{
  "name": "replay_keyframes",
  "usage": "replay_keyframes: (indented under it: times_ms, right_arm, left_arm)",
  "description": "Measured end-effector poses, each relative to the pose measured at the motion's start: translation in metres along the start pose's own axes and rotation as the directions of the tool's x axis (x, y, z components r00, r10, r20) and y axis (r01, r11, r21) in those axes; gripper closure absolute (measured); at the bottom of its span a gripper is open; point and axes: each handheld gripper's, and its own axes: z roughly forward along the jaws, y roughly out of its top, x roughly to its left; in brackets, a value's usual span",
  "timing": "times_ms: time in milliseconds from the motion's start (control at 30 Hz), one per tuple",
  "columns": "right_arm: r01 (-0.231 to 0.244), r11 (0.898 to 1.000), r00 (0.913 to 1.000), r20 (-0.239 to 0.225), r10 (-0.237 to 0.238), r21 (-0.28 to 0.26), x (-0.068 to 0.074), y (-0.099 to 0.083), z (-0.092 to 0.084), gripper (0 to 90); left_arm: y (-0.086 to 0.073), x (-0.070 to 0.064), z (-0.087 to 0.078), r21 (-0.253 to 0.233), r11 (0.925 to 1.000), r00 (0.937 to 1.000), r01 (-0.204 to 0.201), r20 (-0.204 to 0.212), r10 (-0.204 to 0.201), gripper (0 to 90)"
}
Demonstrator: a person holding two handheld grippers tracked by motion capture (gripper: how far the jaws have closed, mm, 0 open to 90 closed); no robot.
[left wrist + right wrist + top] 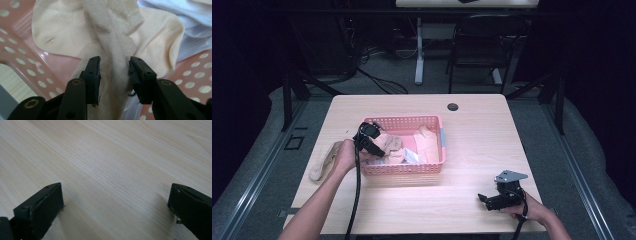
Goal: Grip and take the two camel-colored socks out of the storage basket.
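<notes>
Left claw (113,67), jaws narrowed around a beige sock (112,50) in the pink basket (432,167), sock's long axis running straight away between them; whether they pinch it is unclear. Right claw (115,202) gapes wide, empty, over the tabletop (112,157).

The left gripper (373,141) hides part of the beige sock (112,50) in the pink basket (439,140); whether its pads press the fabric is unclear.
</notes>
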Motion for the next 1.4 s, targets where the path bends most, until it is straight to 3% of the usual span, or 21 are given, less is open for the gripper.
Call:
replay_keyframes:
  times_ms: [367,700,1000,1267,1400]
  right_arm:
    - [0.000,1.000,1.0000,0.000,0.000,0.000,0.000,0.000,0.000,0.0]
    - [0.000,1.000,1.0000,0.000,0.000,0.000,0.000,0.000,0.000,0.0]
    - [0.001,1.000,1.0000,-0.002,-0.001,0.001,0.000,0.000,0.000,0.0]
    - [-0.001,1.000,1.0000,-0.001,0.001,-0.001,0.000,0.000,0.000,0.0]
    - [0.002,1.000,1.0000,0.001,-0.002,0.003,0.000,0.000,0.000,0.0]
  left_arm:
    - [0.004,-0.003,-0.005,0.062,0.9978,0.9997,-0.023,0.004,0.023,84.3]
    - [0.014,-0.006,-0.026,0.131,0.9887,0.9973,-0.073,0.009,0.073,85.0]
    - [0.021,-0.006,-0.042,0.149,0.9847,0.9958,-0.091,0.012,0.091,85.0]
    - [0.029,-0.006,-0.062,0.141,0.9848,0.9948,-0.102,0.015,0.101,85.0]
    - [0.037,-0.008,-0.085,0.117,0.9878,0.9947,-0.103,0.004,0.103,85.0]
